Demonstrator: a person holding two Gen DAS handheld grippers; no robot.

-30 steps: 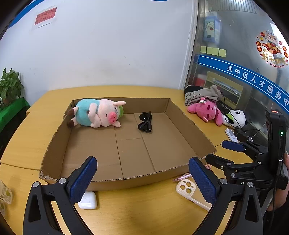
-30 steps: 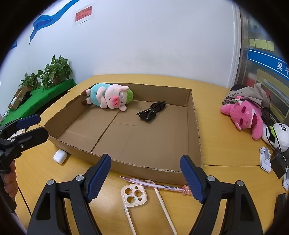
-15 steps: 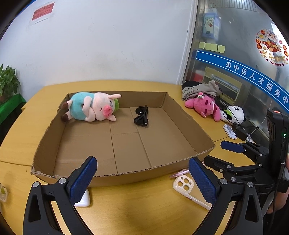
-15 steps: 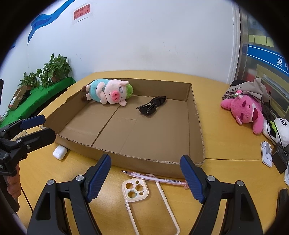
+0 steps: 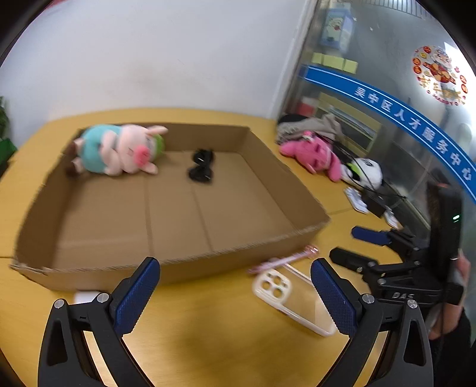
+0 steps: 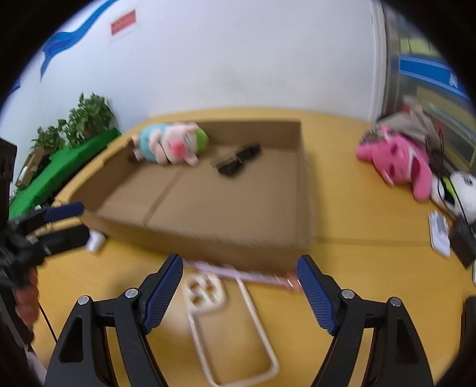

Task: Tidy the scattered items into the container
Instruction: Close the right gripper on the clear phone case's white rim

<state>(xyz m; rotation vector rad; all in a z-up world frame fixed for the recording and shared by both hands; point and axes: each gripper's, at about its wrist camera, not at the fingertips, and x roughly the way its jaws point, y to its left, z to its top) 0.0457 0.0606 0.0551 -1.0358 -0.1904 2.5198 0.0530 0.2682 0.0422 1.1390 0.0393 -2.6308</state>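
**Over the near edge of the tabletop: 2 empty grippers, 3 items left out**

Beside the cardboard tray's [image 6: 208,235] near wall: clear phone case [image 6: 226,327], pink pen [image 6: 244,275], white earbud case [image 6: 95,240]. Inside, near the far wall: pig plush [image 6: 171,146], sunglasses [image 6: 238,157]. Right gripper [image 6: 239,293] spread wide over the phone case, holding nothing; left gripper [image 5: 235,293] likewise agape. Risk: flat, thin case sliding from the pads, or pen knocked away.

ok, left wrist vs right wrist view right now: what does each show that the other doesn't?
Left wrist only: the red round sticker on the glass.

Right wrist only: potted plants on a green surface, and the red wall sign.

Both: cardboard box holding the pig plush and sunglasses; pen, phone case and white earbud case on the table outside it; pink plush.
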